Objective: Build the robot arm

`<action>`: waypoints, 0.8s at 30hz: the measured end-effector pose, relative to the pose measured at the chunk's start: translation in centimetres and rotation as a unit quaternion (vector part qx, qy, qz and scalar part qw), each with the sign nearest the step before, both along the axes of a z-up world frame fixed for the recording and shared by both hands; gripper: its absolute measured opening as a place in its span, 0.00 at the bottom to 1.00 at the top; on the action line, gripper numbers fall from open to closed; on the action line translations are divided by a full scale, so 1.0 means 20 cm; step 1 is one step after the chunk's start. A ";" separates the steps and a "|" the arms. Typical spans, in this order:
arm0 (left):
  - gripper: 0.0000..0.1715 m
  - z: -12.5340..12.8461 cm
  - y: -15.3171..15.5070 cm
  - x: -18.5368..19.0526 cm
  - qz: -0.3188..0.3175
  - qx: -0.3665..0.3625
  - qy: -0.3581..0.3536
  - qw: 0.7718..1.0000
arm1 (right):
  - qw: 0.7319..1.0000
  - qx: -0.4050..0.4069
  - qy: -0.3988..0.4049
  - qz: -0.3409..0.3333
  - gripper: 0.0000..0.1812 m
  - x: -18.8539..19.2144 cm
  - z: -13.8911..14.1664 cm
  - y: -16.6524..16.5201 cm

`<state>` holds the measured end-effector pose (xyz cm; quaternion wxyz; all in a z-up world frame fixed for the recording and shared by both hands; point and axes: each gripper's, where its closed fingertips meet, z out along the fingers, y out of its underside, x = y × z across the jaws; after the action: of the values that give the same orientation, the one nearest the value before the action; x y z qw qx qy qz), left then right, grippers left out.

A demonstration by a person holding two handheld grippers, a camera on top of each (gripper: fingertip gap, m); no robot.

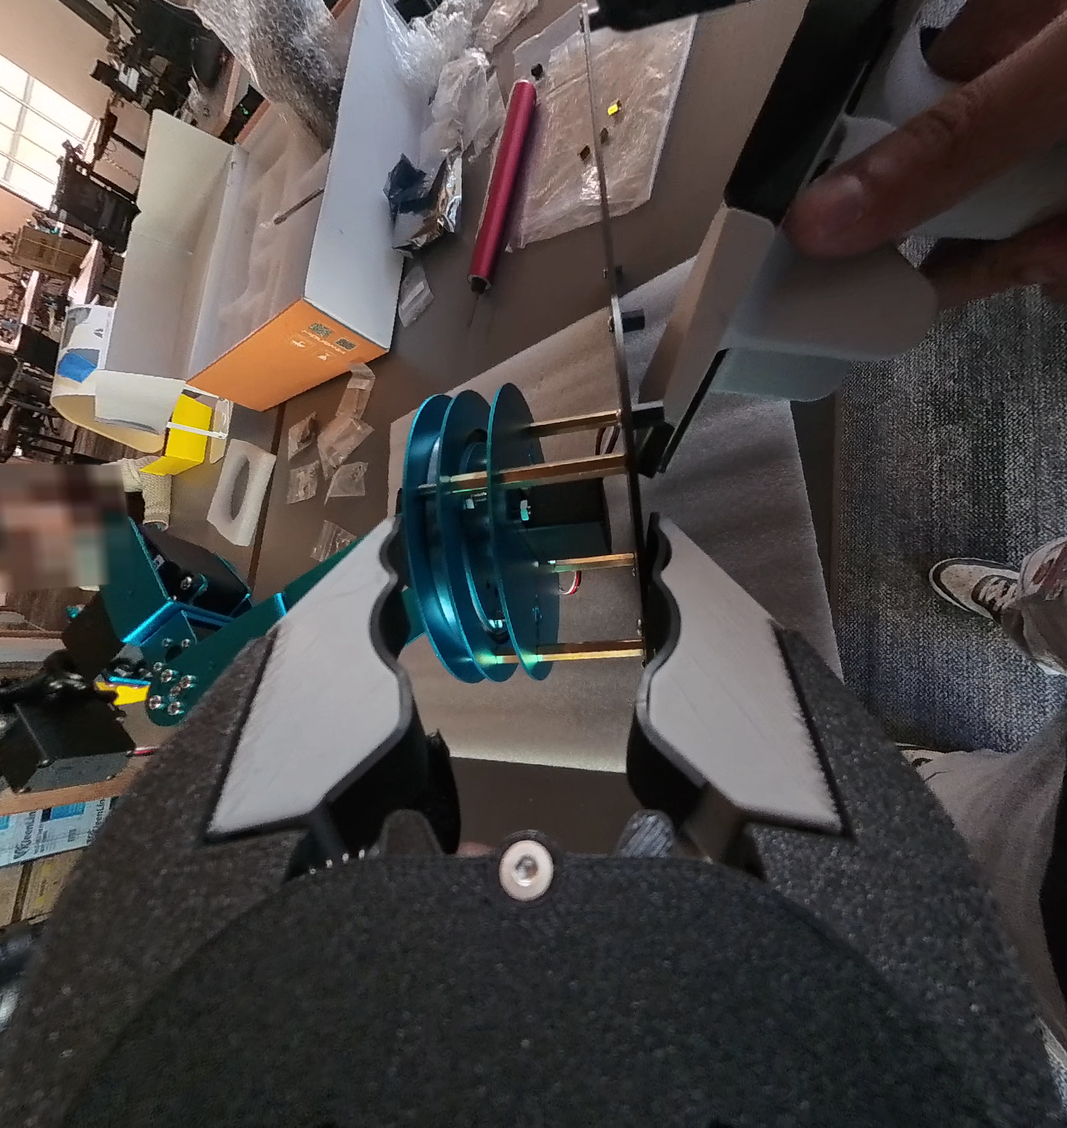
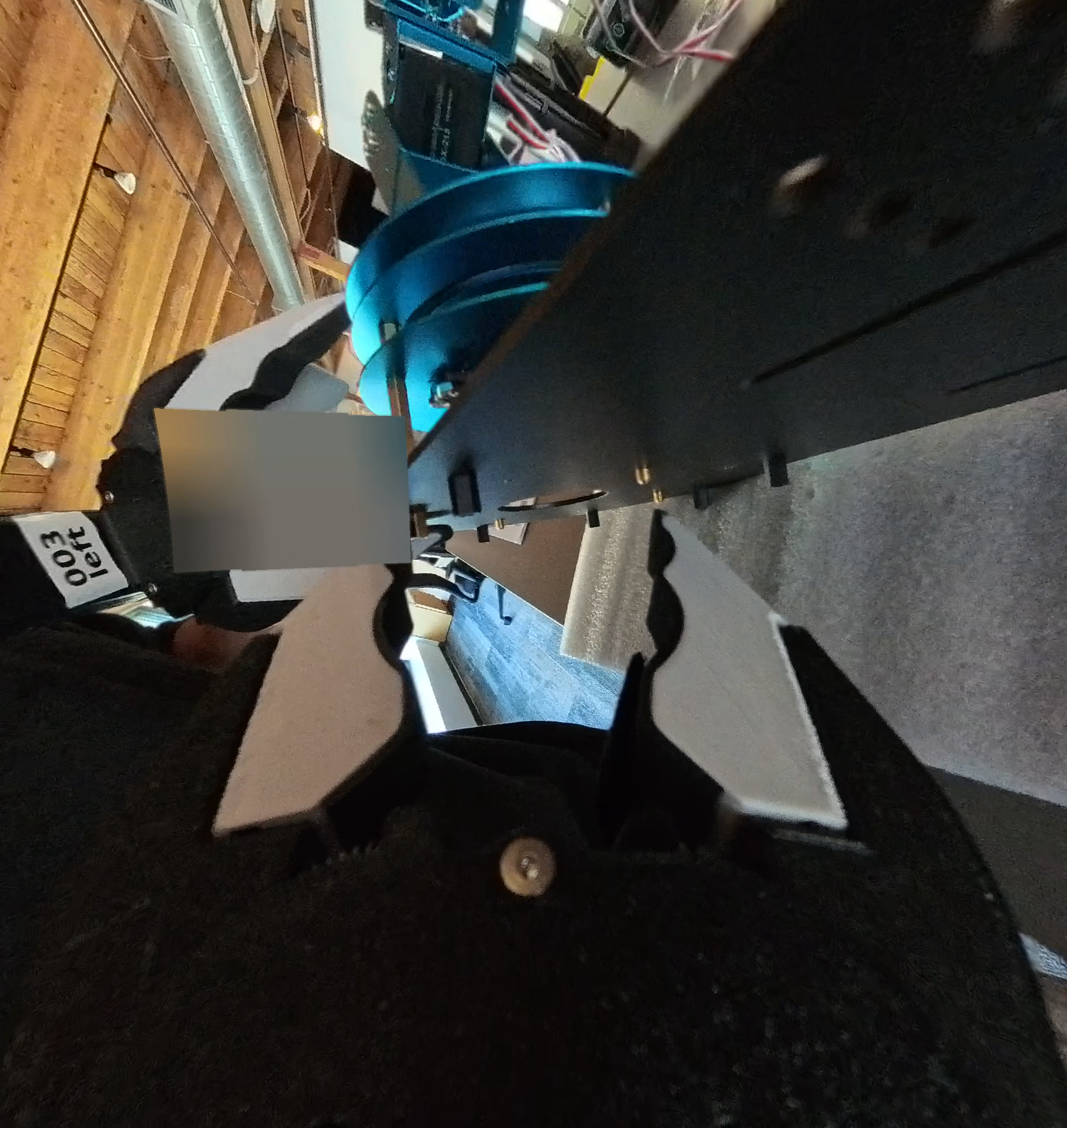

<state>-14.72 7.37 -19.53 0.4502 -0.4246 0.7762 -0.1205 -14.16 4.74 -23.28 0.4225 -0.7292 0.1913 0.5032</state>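
A base of stacked blue discs (image 1: 458, 537) on brass standoffs (image 1: 574, 470) sits on a thin black plate (image 1: 625, 366), held off the table. My left gripper (image 1: 519, 567) spans it with jaws wide, one fingertip on the outer disc and the other on the plate's far face, clamping it. My right gripper (image 2: 525, 561) is open and empty under the plate's underside (image 2: 763, 274), its right fingertip close to the plate edge. It also shows in the left wrist view (image 1: 763, 342), held by a hand (image 1: 946, 152). The left gripper (image 2: 262, 366) shows by the discs (image 2: 458, 244).
Blue arm parts with black servos (image 1: 171, 616) lie at the left. A red-handled screwdriver (image 1: 506, 183), an open white and orange box (image 1: 287, 262), small plastic bags (image 1: 329, 451) and a foam block (image 1: 241, 488) lie on the table. A foam sheet (image 1: 732, 549) is below the plate. A shoe (image 1: 970, 586) stands on the carpet.
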 end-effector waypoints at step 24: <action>0.45 0.00 0.02 0.00 0.012 -0.004 0.015 1.000 | 0.982 0.013 -0.167 -0.085 0.13 0.44 -0.12 -0.36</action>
<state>-14.64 7.84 -19.52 0.4384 -0.4373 0.7771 -0.1124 -5.34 -2.41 -25.61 0.4992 -0.7785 0.1725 0.3391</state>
